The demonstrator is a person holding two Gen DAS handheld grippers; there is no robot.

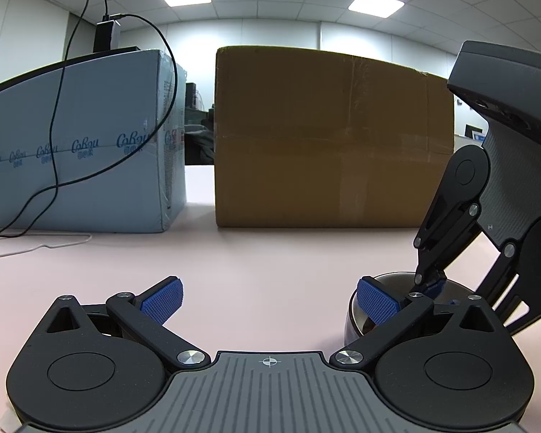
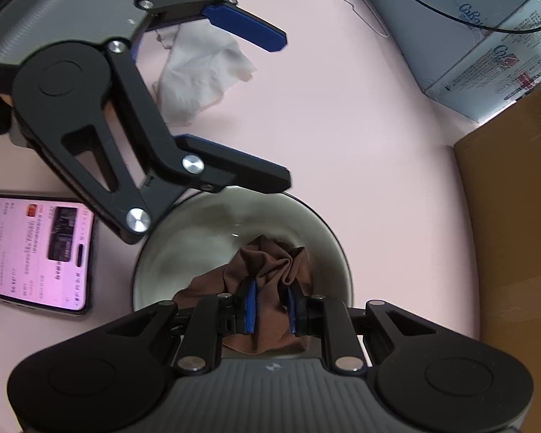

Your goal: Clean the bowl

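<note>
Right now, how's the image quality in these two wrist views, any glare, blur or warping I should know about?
Left wrist view: heavy fisheye bending, the cardboard box bulges, ceiling panels glare white, the foreground is dim but sharp. Right wrist view: the lit phone screen blooms pink, the left gripper looks slightly soft, the bowl and brown cloth read clearly, dark vignette in the corners.

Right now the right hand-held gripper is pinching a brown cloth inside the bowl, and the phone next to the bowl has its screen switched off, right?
Almost. The phone is not off: the right wrist view shows its screen lit, pink-white with text and pictures. The rest holds: the right hand-held gripper is pinching the brown cloth inside the bowl, with the phone beside it.
</note>
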